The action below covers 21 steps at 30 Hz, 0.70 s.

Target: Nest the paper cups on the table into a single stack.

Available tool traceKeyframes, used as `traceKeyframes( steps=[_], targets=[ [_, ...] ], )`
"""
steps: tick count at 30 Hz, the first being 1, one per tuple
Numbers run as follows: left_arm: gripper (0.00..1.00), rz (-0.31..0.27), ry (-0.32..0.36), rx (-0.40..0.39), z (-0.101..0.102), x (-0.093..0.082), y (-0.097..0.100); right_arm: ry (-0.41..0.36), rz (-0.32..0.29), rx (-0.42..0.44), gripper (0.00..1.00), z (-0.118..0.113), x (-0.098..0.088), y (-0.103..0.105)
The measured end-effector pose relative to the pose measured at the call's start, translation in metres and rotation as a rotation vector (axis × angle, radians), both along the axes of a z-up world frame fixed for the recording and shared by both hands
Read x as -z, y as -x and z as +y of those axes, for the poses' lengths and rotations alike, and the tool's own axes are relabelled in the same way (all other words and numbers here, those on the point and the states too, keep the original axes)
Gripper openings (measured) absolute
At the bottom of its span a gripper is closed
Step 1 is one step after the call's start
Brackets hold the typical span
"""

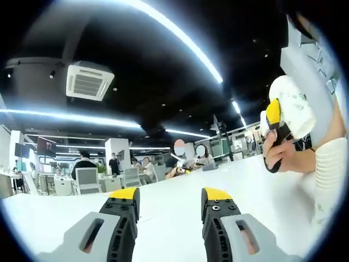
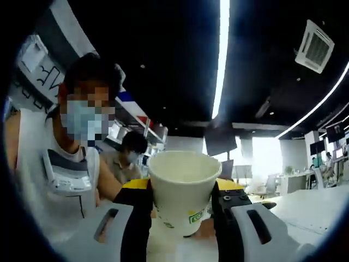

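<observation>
The right tongs are clamped on an upright paper cup, mouth up and lifted clear of the white surface, while the left tongs stand apart and empty, the cup off to their right.

Paper cup: matt off-white paper, smooth wall, rolled rim, small green print. Right gripper fingers: black matt plastic, yellow tips, grey moulded plastic bodies. Left gripper: same plastics. Surface: smooth white, faint sheen. Sleeve: ribbed white knit cloth.
</observation>
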State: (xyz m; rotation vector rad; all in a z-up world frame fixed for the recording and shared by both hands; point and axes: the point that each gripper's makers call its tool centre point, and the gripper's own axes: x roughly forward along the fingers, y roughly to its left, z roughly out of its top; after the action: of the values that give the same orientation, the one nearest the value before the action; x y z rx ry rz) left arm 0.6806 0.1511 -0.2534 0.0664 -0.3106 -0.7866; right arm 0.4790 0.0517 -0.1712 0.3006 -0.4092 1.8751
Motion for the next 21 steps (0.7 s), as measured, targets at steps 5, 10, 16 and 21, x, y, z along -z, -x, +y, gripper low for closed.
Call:
traceKeyframes(
  steps=[5,10,16,21],
  targets=[
    [0.48,0.006,0.009,-0.006,0.006,0.000,-0.006,0.046,-0.045,-0.035,0.46,0.021,0.013,0.023],
    [0.48,0.006,0.008,-0.007,0.017,-0.002,-0.017,0.112,-0.098,-0.038,0.46,0.034,0.030,0.033],
    [0.47,0.007,0.009,-0.007,0.028,-0.003,-0.029,0.156,-0.115,-0.045,0.47,0.036,0.043,0.030],
    [0.47,0.009,0.010,-0.008,0.041,-0.006,-0.046,0.178,-0.121,-0.049,0.47,0.036,0.049,0.027]
  ],
)
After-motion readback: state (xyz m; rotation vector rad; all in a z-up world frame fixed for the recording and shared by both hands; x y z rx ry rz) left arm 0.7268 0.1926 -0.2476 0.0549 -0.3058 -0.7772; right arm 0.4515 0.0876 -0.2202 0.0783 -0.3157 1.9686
